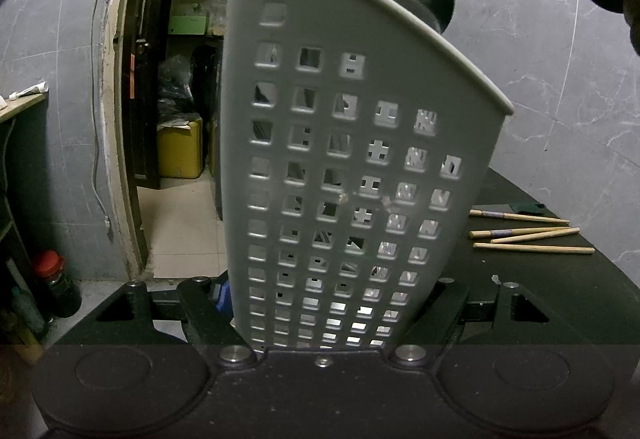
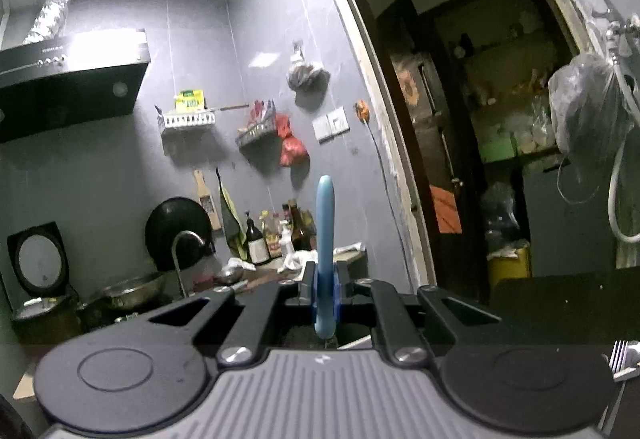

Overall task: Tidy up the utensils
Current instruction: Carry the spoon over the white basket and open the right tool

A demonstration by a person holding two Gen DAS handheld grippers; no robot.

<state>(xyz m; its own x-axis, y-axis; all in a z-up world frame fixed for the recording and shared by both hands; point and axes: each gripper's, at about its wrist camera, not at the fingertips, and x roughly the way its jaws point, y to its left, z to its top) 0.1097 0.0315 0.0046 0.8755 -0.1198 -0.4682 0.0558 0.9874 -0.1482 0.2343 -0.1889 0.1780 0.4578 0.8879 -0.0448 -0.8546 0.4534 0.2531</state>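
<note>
left hand-held gripper pinching the holder, a grey perforated plastic caddy w/ square holes, gripped at its lower end, body fills most of left wrist view, slanted rim up top. 4 chopsticks lie loose on the dark tabletop to the right of holder, well apart from it. right hand-held gripper pressed together on a blue handle, sticking up past the fingers; working end hidden below, can't tell what utensil. right cam aimed high at wall, range hood + doorway. fork tines visible at lower right edge of right wrist view.
</note>
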